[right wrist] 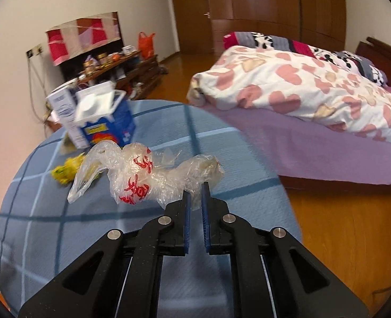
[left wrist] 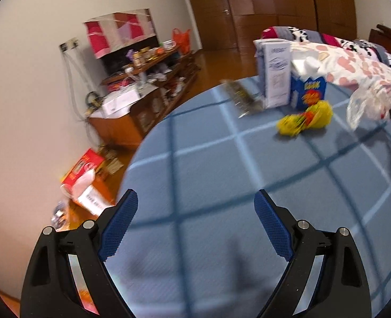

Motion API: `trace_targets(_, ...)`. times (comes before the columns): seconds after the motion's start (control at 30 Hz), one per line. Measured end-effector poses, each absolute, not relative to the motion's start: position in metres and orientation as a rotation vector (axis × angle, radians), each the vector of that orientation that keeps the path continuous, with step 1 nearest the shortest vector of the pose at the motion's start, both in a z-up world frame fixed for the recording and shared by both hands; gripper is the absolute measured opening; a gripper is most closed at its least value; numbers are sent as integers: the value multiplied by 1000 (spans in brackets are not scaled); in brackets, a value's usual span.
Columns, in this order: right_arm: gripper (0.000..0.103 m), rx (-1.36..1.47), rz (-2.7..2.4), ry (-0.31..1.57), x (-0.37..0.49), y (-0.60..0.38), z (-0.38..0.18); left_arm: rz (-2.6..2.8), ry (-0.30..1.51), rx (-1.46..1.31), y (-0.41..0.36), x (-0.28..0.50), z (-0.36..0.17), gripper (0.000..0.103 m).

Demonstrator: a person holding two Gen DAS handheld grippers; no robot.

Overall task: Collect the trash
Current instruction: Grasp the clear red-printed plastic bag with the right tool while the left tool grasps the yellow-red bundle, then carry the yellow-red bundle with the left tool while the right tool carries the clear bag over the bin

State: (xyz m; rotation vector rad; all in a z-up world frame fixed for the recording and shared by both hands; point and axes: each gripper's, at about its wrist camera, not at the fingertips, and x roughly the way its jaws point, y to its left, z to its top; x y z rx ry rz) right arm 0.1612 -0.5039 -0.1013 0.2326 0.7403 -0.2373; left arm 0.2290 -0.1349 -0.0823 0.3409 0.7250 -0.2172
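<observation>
The right tongs [right wrist: 194,185] are pinched tight on a twisted end of the clear plastic bag [right wrist: 134,177], which lies just in front of the blue carton [right wrist: 110,127]. It looks weightless, soft and slippery, best gripped by bunched film. The left tongs [left wrist: 195,201] gape empty.

Heart-print quilt [right wrist: 301,90] on bed, cluttered wooden sideboard [left wrist: 142,100] by wall.
</observation>
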Motion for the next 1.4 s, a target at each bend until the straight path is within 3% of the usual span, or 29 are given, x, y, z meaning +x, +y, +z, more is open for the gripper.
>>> trace_targets(0.37, 9, 235, -279, 767, 197, -529, -112, -336, 730, 360, -231, 296, -92, 88)
trace_targets(0.77, 9, 242, -203, 805, 209, -519, -122, -388, 806, 353, -260, 324, -122, 86)
trace_targets(0.83, 9, 239, -199, 807, 211, -517, -123, -408, 819, 353, -261, 325, -125, 79)
trace_targets(0.93, 9, 241, -195, 810, 212, -515, -125, -453, 846, 347, -264, 325, -129, 54)
trace_targets(0.97, 9, 241, -194, 811, 212, -514, -125, -472, 856, 349, -266, 325, -131, 33)
trace_targets(1.1, 9, 242, -190, 814, 212, -511, -127, -506, 837, 370, -269, 319, -130, 27)
trace_targets(1.4, 9, 249, -161, 798, 201, -497, -121, -473, 798, 353, -245, 302, -109, 25)
